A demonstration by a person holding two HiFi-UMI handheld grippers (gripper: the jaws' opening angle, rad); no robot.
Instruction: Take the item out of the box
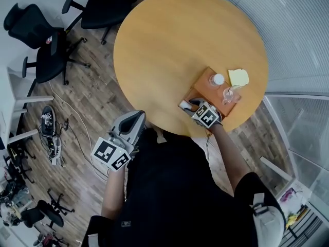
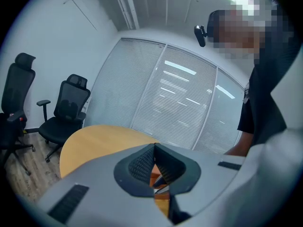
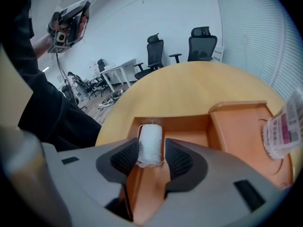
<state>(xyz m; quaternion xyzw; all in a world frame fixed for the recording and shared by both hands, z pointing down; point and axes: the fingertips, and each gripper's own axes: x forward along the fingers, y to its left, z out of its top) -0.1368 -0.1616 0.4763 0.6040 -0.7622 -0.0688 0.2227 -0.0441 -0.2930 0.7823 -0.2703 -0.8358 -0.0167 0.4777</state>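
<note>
Nearest to us, low in the head view, is the person's black top (image 1: 175,189). Just left of it the left gripper (image 1: 138,116) is held off the table, above the wooden floor (image 1: 92,96). In its own view its jaws (image 2: 154,148) are closed together with nothing between them. It also shows in the upper left of the right gripper view, raised in a hand.

A little farther, right of centre in the head view, the right gripper (image 1: 189,105) reaches over the near edge of the round wooden table (image 1: 180,40) into an orange-brown cardboard box (image 1: 204,86). In the right gripper view its jaws (image 3: 151,144) stand apart around a small white wrapped roll (image 3: 150,138). The roll seems to touch the left pad, and we see a thin gap at the right pad, so nothing is clamped. The roll lies inside the left section of the box (image 3: 189,124), with its far end near the back wall.

Farther along the box we see a white-capped bottle (image 1: 218,79) and a clear plastic item (image 1: 230,94). A crinkled packet with pink print (image 3: 282,131) shows at the right edge of the right gripper view. A pale yellow item (image 1: 238,76) lies on the table just beside the box.

Beyond the table black office chairs (image 1: 103,4) stand in the upper left of the head view, and white blinds (image 1: 298,30) fill the upper right.
</note>
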